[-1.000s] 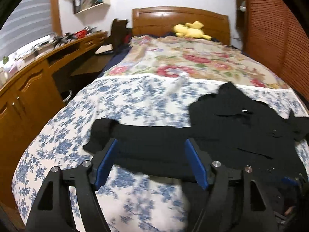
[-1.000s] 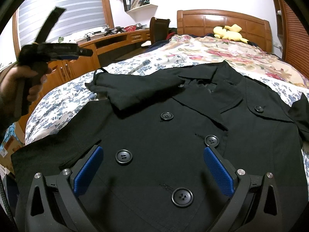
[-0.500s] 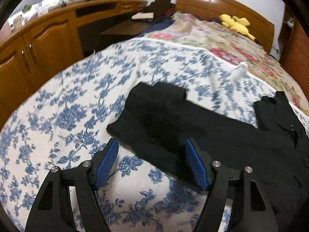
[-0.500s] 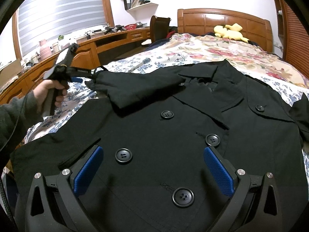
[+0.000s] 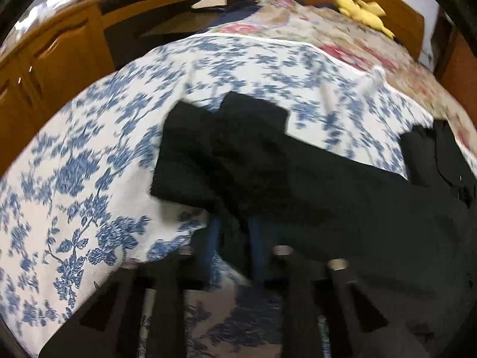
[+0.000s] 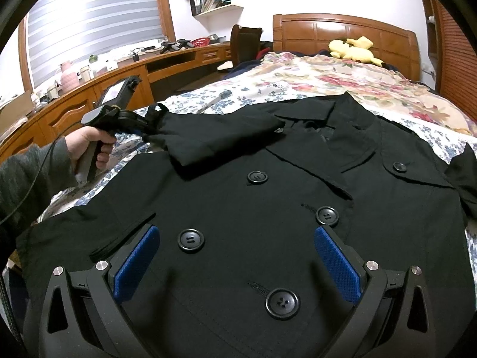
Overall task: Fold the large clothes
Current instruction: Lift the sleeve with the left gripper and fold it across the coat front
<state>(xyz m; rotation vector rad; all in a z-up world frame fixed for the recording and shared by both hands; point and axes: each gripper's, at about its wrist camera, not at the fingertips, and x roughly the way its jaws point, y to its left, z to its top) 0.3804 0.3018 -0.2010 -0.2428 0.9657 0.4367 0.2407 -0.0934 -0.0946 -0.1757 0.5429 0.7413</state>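
Across the blue-flowered bedspread (image 6: 247, 89) lies a matte black coat (image 6: 268, 208) with round four-hole buttons. Left gripper (image 5: 234, 238) pinches its sleeve (image 5: 238, 155); right gripper (image 6: 238, 256) hovers wide open, empty. No readable writing.

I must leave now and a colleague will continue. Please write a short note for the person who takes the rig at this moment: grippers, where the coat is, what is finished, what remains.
Left gripper: fingers nearly together on the sleeve of the black coat, near its cuff; the view is blurred.
Right gripper: open, empty, above the coat's lower front.
Coat: lies face up and buttoned on the bed, collar toward the headboard.
Done: this sleeve already lies partly across the chest.
Left: lay this sleeve flat, bring in the other sleeve at the far edge, then fold the body.
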